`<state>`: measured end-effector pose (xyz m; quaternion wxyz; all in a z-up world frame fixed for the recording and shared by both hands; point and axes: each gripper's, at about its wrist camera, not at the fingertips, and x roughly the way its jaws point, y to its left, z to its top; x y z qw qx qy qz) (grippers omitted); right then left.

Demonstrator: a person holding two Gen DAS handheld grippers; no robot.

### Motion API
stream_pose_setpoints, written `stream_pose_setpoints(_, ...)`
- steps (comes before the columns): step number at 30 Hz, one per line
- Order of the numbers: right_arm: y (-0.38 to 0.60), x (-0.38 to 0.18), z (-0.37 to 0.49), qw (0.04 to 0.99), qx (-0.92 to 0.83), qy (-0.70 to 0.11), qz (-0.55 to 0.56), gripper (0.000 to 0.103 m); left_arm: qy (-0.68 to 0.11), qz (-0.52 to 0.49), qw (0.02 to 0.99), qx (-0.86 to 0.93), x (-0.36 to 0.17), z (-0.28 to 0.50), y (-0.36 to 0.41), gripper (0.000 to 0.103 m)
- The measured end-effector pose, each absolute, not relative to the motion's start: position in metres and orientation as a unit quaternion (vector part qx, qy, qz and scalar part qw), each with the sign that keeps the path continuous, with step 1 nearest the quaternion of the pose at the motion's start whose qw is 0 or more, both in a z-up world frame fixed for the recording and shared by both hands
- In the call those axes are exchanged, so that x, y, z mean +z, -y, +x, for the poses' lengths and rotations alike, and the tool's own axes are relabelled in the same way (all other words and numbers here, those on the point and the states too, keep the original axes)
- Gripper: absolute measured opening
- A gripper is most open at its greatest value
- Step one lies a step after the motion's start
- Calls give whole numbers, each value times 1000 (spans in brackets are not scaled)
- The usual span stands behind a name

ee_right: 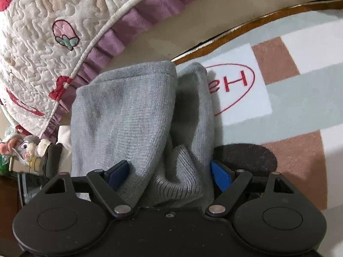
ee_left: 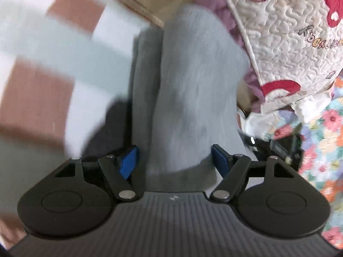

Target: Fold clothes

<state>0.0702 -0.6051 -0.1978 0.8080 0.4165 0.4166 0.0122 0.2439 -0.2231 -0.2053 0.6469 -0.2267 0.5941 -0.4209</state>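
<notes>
The left gripper (ee_left: 173,160) has its two blue pads standing wide apart, and the grey knitted garment (ee_left: 188,98) passes between them; the pads (ee_left: 128,161) do not seem to press on the cloth, so it lies loose between the jaws. The right gripper (ee_right: 169,173) is also spread wide, with a ribbed fold of the same grey knitted garment (ee_right: 133,117) bunched between its blue pads (ee_right: 220,176) but not clamped. The garment lies folded in a thick bundle on a soft checked rug (ee_right: 289,111) of pale green, white and brown squares, which carries red letters inside a red oval (ee_right: 232,87). Just beside the bundle, on its other side, hangs a cream quilted cover (ee_right: 38,49) with a purple frill and embroidered strawberries. A small grey plush rabbit (ee_right: 25,147) sits below that cover. In the left wrist view, a flowered cloth (ee_left: 323,145) is at the far right.
</notes>
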Motion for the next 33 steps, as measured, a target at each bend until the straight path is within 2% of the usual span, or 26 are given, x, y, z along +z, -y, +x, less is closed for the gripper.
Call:
stream_pose_setpoints(5, 606, -190, 84, 810, 17, -440, 388, 86, -591, -234, 645, -425, -208, 233, 218, 75)
stream_pose_setpoints(7, 607, -189, 92, 812, 21, -445, 376, 87, -578, -232, 657, -425, -209, 231, 218, 79)
stream_pose_setpoints(11, 613, -193, 111, 821, 21, -438, 366, 94, -565, -246, 665, -422, -215, 231, 224, 82)
stream_pose_setpoints(13, 617, -198, 123, 824, 10, -431, 368, 96, -560, -258, 662, -426, -219, 231, 228, 80)
stream_pose_setpoints(16, 619, -203, 143, 834, 2, -415, 365, 96, -546, -256, 666, -438, -216, 230, 231, 69)
stream_pose_setpoints(17, 617, -203, 152, 837, 7, -407, 365, 84, -540, -253, 670, -441, -215, 229, 231, 64)
stream_pose_setpoints(18, 614, -202, 157, 837, 16, -398, 375, 53, -535, -251, 675, -443, -214, 227, 230, 61)
stream_pose_setpoints(20, 610, -194, 151, 832, 24, -356, 425, 39, -524, -245, 683, -446, -212, 226, 231, 58)
stream_pose_setpoints(23, 601, -165, 132, 868, 42, -308, 386, 25, -509, -226, 694, -456, -206, 223, 234, 58)
stream_pose_setpoints(27, 605, -151, 105, 881, 14, -291, 373, 22, -499, -213, 699, -466, -201, 221, 238, 59)
stream_pose_setpoints(30, 613, -166, 95, 875, -37, -319, 362, 21, -507, -196, 708, -451, -197, 223, 245, 66)
stream_pose_setpoints(33, 617, -178, 93, 867, -59, -325, 373, 20, -527, -168, 722, -415, -178, 222, 233, 66)
